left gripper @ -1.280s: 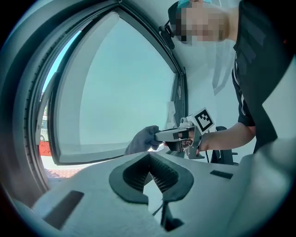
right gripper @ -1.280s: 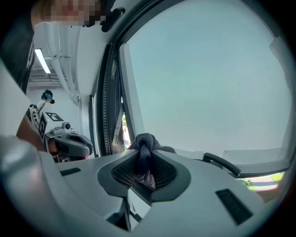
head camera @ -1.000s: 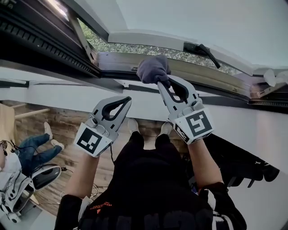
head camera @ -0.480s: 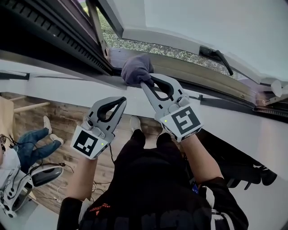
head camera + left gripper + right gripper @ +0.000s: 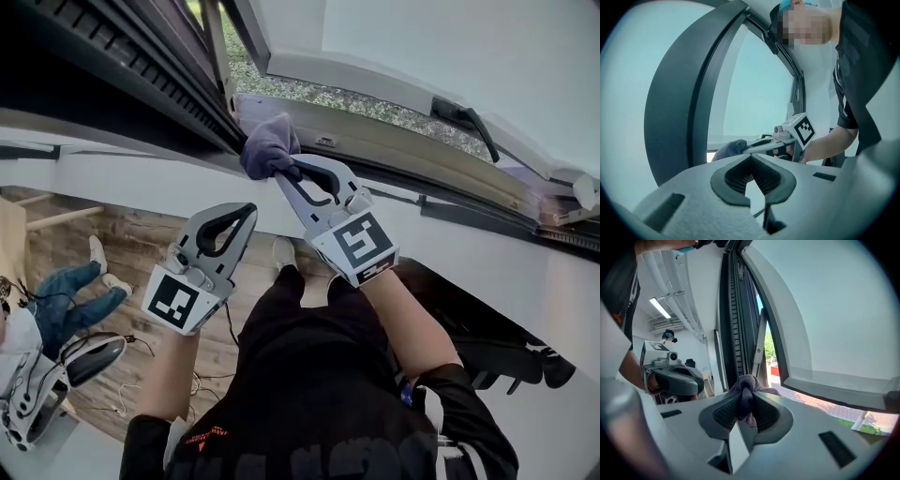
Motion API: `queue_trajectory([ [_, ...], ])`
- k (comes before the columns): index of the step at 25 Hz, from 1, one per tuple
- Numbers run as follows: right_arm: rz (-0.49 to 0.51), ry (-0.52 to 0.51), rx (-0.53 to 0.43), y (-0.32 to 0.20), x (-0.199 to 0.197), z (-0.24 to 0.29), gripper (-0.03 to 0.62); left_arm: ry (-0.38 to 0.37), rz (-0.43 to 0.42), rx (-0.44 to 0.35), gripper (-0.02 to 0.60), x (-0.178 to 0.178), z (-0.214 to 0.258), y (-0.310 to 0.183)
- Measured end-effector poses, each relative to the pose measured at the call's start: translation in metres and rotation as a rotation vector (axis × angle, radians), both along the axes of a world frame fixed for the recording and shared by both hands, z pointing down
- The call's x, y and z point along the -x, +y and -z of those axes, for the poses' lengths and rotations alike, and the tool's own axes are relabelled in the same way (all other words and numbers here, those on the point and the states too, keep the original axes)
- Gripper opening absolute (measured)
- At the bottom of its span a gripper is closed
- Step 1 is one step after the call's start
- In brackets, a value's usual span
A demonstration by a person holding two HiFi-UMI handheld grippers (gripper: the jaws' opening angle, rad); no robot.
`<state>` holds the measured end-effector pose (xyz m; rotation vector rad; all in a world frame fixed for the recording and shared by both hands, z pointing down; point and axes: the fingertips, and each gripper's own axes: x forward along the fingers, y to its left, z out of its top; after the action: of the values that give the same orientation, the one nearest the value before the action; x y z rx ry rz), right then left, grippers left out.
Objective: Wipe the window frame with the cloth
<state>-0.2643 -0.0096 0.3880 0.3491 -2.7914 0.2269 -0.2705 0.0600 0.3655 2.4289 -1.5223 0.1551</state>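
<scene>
Right grey two-jaw gripper is clenched on the single crumpled purple-grey cloth; in the right gripper view the fabric is pinched between the ribbed pads and bulges past the tips. The cloth sits against the pale lower rail of the open window frame, at its left corner beside the black ribbed side track. One black lever handle sits on the white sash above that rail, to the right. The second gripper, the left grey one, hangs below the frame before the white wall, jaws together on nothing. Lower still lies a wooden plank floor, where one person in blue jeans sits.
</scene>
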Motion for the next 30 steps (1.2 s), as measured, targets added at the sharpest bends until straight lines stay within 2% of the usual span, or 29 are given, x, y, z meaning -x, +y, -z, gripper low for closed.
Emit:
queue_trajectory([
  [11,-0.059,0.053,0.026,-0.014,-0.043,-0.023,0.066,0.001,-0.062,-0.004,0.018,-0.033,-0.003,-0.017],
  [21,-0.110,0.061,0.047,-0.024,-0.086,-0.030,0.066,-0.001,-0.122,0.017,0.018,-0.071,-0.003,-0.030],
  [30,-0.159,0.063,0.046,-0.034,-0.125,-0.026,0.066,-0.003,-0.168,0.004,0.018,-0.104,0.004,-0.042],
])
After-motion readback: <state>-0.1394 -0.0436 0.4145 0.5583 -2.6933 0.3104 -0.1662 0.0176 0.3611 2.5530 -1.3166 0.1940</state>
